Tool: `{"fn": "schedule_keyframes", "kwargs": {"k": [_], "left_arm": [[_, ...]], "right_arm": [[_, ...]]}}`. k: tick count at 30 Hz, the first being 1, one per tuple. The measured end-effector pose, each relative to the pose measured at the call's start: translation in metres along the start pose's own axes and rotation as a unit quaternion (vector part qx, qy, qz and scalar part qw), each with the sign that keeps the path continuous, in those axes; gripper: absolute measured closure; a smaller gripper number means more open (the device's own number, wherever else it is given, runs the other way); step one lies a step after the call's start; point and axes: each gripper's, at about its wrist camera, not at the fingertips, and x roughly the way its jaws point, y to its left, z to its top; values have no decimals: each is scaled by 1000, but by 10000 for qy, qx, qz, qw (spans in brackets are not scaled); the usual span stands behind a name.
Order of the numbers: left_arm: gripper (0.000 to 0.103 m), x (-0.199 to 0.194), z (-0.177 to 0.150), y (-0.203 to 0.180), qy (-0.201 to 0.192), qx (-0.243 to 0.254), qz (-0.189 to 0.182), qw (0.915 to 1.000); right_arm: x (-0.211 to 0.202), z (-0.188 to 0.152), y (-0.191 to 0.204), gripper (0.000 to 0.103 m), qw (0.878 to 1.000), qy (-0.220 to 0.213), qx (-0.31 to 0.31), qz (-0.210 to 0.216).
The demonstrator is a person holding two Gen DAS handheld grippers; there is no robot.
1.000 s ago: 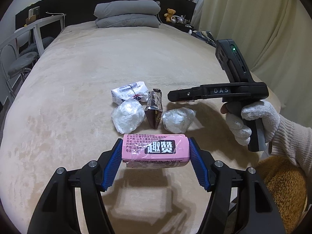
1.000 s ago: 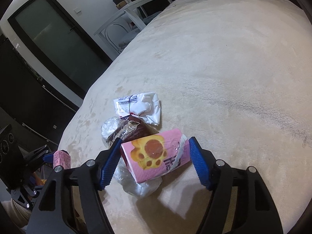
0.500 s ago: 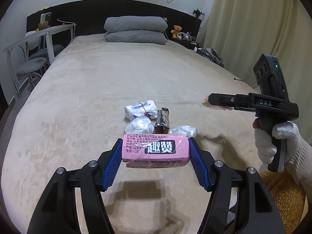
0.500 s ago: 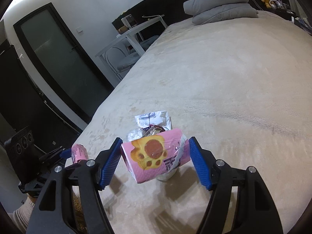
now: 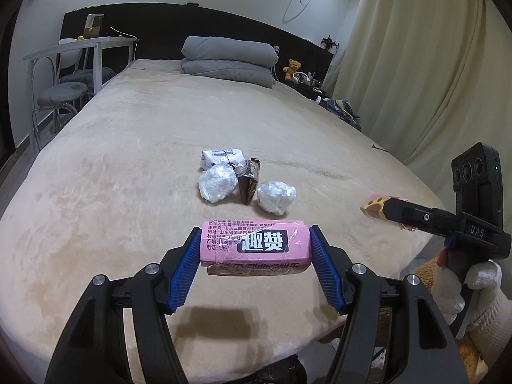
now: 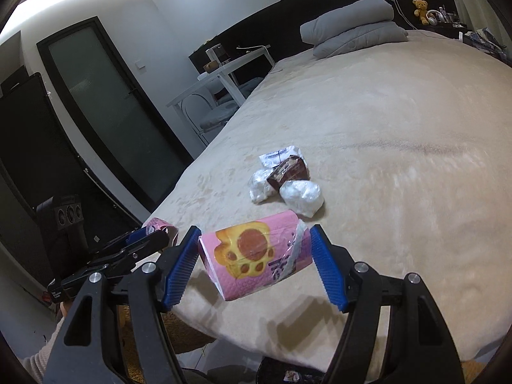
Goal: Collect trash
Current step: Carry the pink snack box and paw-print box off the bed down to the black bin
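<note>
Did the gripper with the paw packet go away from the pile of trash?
Yes. The right gripper, shut on the pink paw packet, has pulled back and up from the trash pile on the bed, which now looks farther off.

dark bin cut off, wrapper print illegible

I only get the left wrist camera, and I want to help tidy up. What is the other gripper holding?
Observer: The right gripper is shut on a pink paw packet; a yellow paw print covers its front.
Operator: Like my pink lettered packet! Is it held straight?
Observer: No, it is tilted, with its left end lower between the blue fingers.
Operator: What's off to the left of the bed?
Observer: A dark door with frosted glass.
</note>
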Motion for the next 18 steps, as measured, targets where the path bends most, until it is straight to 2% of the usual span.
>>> {"fn": "schedule_keyframes", "kwargs": {"k": [11,18], "left_arm": [[38,-38,-52,-26,-168,-32,-189,9997],[38,-47,-79,-40,-70,33,-104,9999]], "right_arm": [[-33,-49,16,33,9999,-140,63,17],[-44,-81,29,33,10000,60,-43,-6]]}}
